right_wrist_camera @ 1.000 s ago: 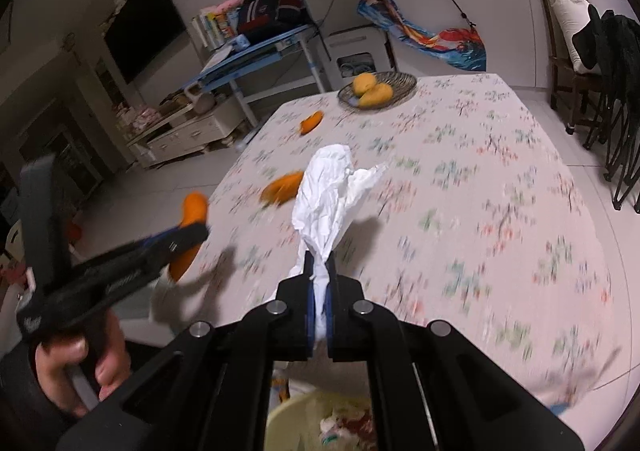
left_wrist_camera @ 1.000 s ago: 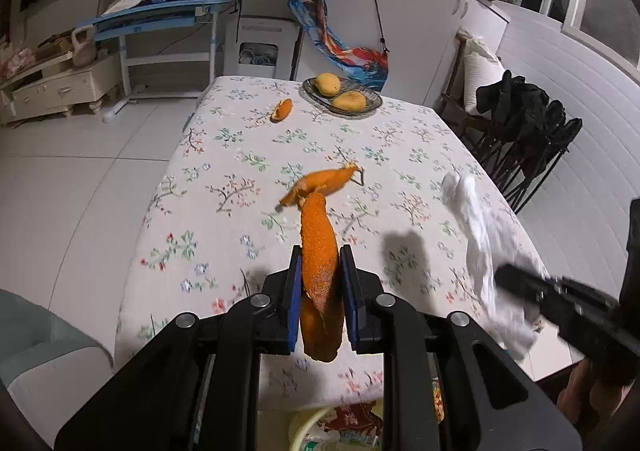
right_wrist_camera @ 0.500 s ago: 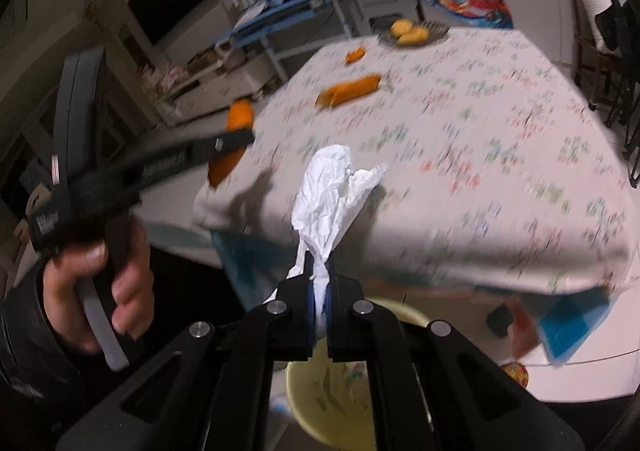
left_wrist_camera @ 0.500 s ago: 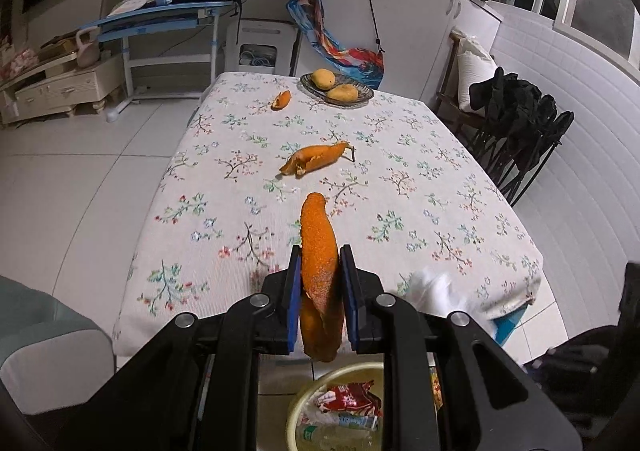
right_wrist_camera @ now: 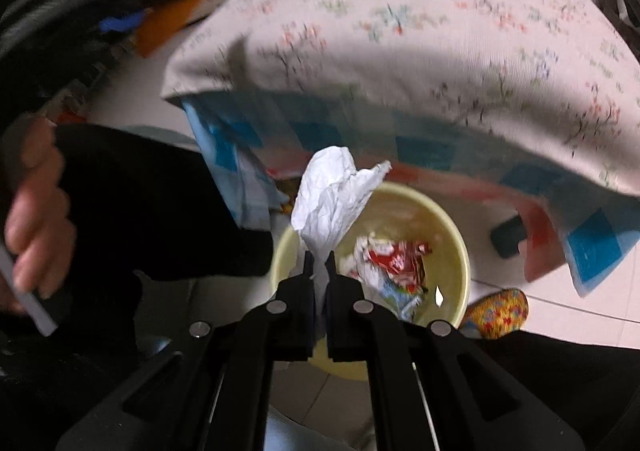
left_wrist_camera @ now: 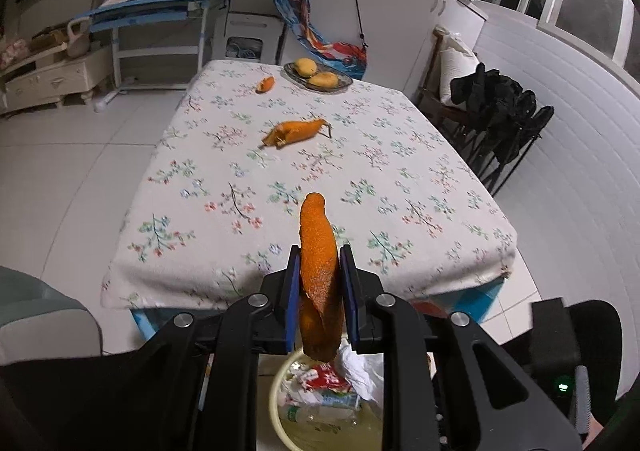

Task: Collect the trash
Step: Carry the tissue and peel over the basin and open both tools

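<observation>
The right gripper (right_wrist_camera: 319,271) pinches a crumpled white paper tissue (right_wrist_camera: 332,203) above the round pale-yellow plastic bin (right_wrist_camera: 460,251) on the floor (red and white wrappers lie inside), its jaws just starting to part. The left gripper (left_wrist_camera: 319,291) is clamped on a long orange peel strip (left_wrist_camera: 318,251) over the table's near edge. Farther along the flower-patterned tablecloth (left_wrist_camera: 224,187) lies a curled orange peel (left_wrist_camera: 296,131) mid-table, then a small orange peel scrap (left_wrist_camera: 266,84) near the far edge.
</observation>
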Available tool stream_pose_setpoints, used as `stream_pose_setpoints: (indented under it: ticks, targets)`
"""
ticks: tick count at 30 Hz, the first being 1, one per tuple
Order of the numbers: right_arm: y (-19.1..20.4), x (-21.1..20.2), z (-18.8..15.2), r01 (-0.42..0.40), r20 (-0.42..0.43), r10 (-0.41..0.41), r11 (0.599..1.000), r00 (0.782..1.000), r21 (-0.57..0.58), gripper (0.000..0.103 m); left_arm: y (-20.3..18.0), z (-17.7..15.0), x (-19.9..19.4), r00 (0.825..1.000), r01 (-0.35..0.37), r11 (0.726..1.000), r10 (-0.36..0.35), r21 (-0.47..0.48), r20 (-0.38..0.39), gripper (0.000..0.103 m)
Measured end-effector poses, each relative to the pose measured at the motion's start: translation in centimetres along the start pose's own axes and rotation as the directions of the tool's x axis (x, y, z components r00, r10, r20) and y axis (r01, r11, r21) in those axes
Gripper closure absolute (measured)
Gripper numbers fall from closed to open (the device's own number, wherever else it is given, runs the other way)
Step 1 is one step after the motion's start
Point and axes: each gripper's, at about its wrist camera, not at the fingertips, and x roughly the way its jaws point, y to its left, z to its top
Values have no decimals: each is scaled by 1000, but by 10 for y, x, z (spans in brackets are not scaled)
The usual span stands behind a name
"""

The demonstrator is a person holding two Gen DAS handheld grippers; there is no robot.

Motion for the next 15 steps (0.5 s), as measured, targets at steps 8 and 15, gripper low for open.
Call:
stream_pose_setpoints:
  ticks: [8,15]
  targets:
    - [-7,-11,-10,34,37,-36,998,999,48,66,-10,-15,1,999,21,1000,-20,21,-40,85]
    - [-19,-51,-5,24,250,-57,991,967,132,46,-24,-39,9,990,64,996,-56,56,-127,85]
